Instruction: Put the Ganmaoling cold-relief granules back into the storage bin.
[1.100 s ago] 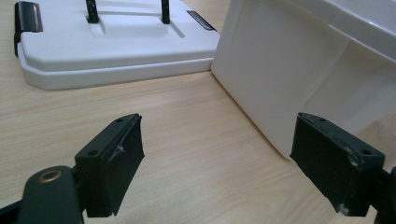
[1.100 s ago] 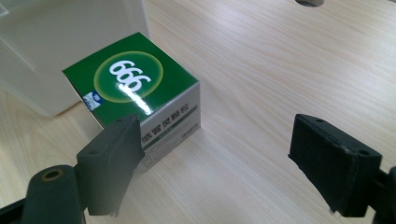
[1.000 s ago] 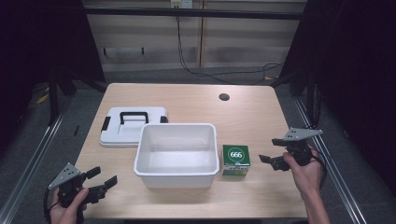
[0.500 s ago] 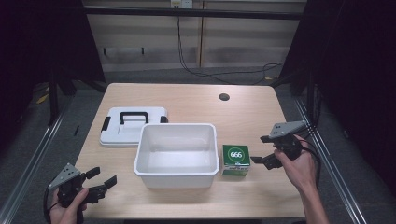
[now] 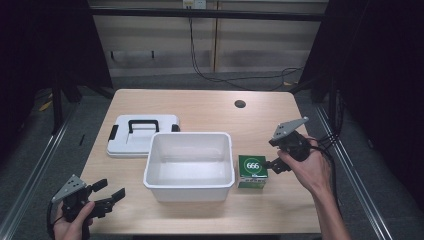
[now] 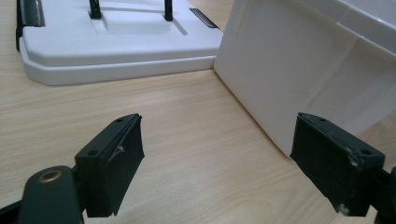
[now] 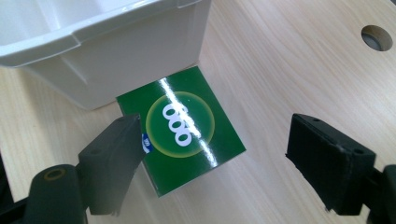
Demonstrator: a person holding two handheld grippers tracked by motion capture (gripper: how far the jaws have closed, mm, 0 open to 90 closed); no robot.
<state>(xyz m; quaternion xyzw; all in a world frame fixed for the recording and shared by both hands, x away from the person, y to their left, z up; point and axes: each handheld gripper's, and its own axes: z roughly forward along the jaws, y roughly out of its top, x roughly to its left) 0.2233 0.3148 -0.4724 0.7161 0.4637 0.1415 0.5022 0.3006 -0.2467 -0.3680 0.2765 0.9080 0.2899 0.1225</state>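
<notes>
A green box with a white "666" mark stands on the table against the right wall of an empty white bin. My right gripper hovers open just right of the box. In the right gripper view the green box lies below and between the spread jaws of the right gripper, nearer the left jaw, untouched. My left gripper is open and empty, low at the table's front left corner. In the left gripper view, the left gripper faces the bin's wall.
The bin's white lid with a black handle lies flat behind and left of the bin, and the lid is ahead of the left gripper. A round cable hole is in the table's far right. Cables run off the right edge.
My right gripper has moved left and slightly down from the table's right edge to just beside the green box. The left gripper has stayed still.
</notes>
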